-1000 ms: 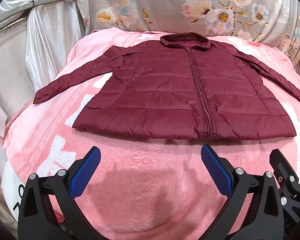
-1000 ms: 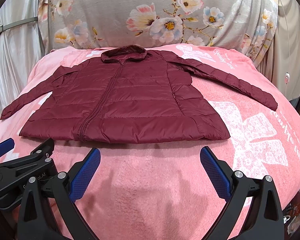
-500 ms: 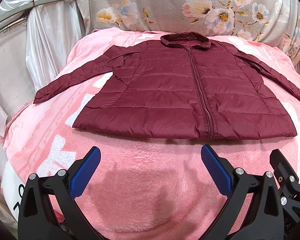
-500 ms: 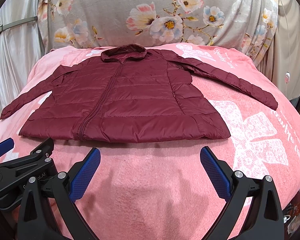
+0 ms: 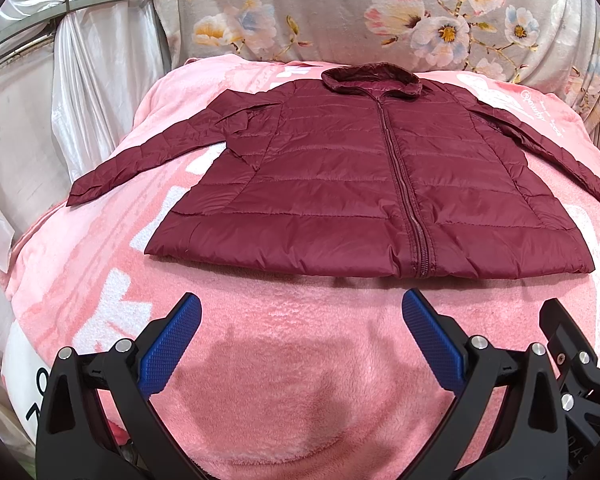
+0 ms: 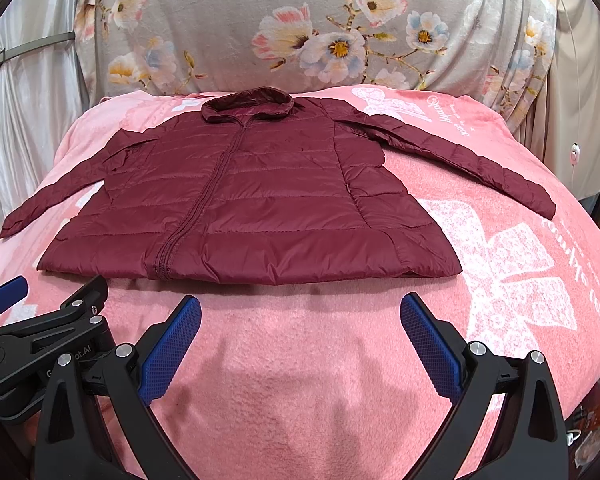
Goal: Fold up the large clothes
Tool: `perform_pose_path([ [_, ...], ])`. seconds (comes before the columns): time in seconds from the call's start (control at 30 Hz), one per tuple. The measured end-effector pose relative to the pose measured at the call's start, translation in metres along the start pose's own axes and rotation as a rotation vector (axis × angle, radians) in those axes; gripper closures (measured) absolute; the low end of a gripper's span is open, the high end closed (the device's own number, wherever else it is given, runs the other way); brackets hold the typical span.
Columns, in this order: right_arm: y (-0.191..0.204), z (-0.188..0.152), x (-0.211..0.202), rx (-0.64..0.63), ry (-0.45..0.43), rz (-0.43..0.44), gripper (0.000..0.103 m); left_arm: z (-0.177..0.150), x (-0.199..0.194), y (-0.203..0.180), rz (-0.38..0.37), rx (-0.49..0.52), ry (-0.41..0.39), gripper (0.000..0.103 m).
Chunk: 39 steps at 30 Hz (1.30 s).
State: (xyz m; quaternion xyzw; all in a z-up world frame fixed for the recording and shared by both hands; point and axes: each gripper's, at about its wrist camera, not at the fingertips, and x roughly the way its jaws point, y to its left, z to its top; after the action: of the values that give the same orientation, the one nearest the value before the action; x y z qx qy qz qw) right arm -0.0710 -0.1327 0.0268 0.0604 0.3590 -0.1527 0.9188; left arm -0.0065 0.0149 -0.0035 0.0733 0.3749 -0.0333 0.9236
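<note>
A maroon quilted jacket [image 5: 372,184] lies flat and zipped on a pink blanket [image 5: 300,360], collar at the far side, both sleeves spread out to the sides. It also shows in the right wrist view [image 6: 252,200]. My left gripper [image 5: 300,312] is open and empty, hovering over the blanket just short of the jacket's hem. My right gripper [image 6: 300,312] is open and empty too, beside the left one, near the hem. The left sleeve [image 5: 140,160] and the right sleeve [image 6: 460,160] lie straight.
A floral grey cloth [image 5: 380,12] hangs behind the blanket. White curtains [image 5: 80,80] stand at the left. A white cord with a switch [image 6: 576,156] hangs at the right. The blanket drops off at its left and right edges.
</note>
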Motion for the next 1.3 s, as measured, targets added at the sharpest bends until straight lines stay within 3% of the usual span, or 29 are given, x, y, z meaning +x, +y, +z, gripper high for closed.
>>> perform_pose_path([
  [1.3, 0.002, -0.003, 0.004, -0.002, 0.007, 0.000, 0.005, -0.011, 0.001, 0.003, 0.000, -0.001, 0.008, 0.005],
])
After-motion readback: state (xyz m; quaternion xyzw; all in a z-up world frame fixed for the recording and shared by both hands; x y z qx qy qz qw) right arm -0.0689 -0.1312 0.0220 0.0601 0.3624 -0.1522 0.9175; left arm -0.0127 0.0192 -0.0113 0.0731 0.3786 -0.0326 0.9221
